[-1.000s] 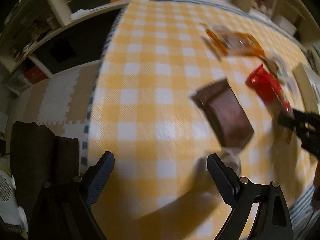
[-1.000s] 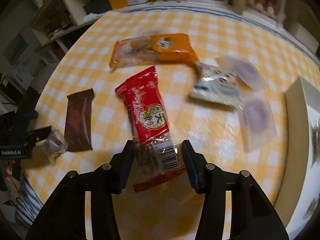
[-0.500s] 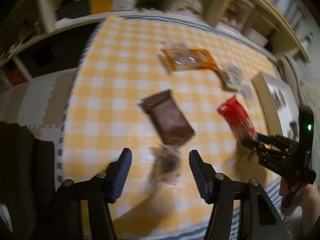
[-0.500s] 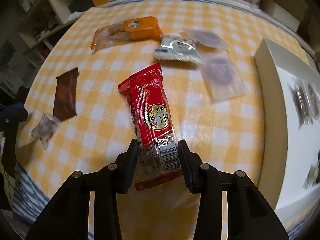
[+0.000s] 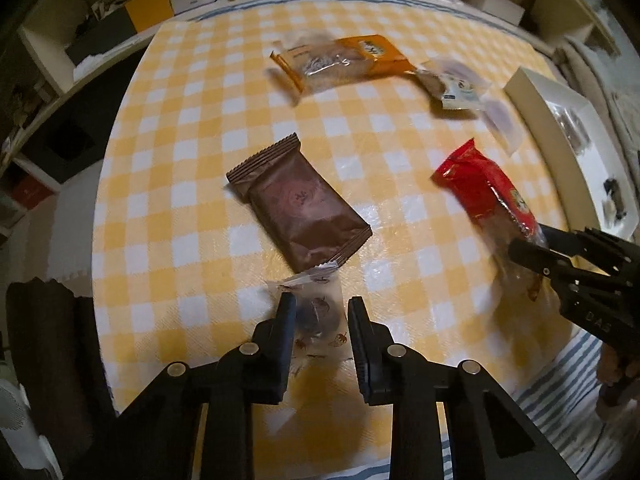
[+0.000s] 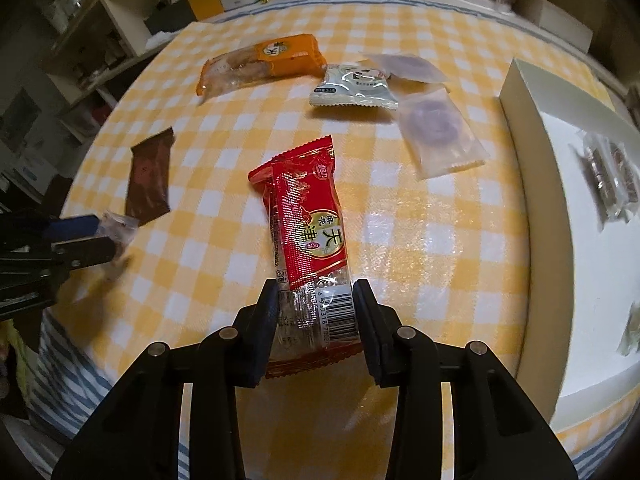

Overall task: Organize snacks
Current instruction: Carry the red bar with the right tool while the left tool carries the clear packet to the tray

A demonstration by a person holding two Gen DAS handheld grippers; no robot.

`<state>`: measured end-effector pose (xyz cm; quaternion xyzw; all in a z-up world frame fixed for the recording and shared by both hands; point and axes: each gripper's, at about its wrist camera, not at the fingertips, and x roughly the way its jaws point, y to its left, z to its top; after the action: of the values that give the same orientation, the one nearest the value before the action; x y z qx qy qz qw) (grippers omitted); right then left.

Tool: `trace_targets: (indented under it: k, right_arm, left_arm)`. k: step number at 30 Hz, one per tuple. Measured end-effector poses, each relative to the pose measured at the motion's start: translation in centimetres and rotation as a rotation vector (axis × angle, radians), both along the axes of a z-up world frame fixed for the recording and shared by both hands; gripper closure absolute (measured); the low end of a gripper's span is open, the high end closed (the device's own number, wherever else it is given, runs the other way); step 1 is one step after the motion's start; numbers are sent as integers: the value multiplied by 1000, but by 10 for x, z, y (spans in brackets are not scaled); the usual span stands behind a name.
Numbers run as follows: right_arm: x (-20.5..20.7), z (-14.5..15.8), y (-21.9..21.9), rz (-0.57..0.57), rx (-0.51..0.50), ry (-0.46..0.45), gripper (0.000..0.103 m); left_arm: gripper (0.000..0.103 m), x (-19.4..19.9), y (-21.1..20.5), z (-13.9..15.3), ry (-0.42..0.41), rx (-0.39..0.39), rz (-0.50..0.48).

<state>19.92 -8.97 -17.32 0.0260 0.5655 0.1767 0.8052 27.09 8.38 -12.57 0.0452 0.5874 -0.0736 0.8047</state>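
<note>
White box (image 6: 520, 128) – wrapped snacks (image 6: 610, 176) inside, right hand-held gripper (image 6: 316, 304) clamping red packet (image 6: 308, 220), left hand-held gripper (image 5: 320, 320) pinching clear-wrapped sweet (image 5: 320, 308)

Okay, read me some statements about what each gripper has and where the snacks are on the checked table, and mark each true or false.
1. The right gripper is shut on the red snack pack. True.
2. The left gripper is closed on the brown bar. False: it has a small clear packet.
3. The orange pack lies inside the white box. False: it lies on the table.
4. The brown bar lies flat on the tablecloth. True.
</note>
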Motion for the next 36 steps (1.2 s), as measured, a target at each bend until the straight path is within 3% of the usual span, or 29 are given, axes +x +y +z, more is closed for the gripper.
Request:
trace_targets:
  k: [7,17,30,32,33,36]
  right_arm:
    - [-3,22,-2,-6,27,-60,67]
    - [-9,62,-9,-18,54,-166,67]
    - [-15,120,-52,-86,63,-281,67]
    - [-19,125,-66,-104,56,-292,67]
    - [-20,127,-71,-111,50,-294,67]
    - [-24,130,-92,-133,21,-304,67]
  left_arm:
    - [84,-9,7,16,-49,-40,38]
    - [85,-33,14,60,-182,-185,103]
    - [85,-71,-9,114,-356,-338,91]
    - [88,-74,-15,120,-382,-348,80]
    - [99,-77,-20,124,-394,-358,70]
    - [101,-77,-34,131,-409,-385,42]
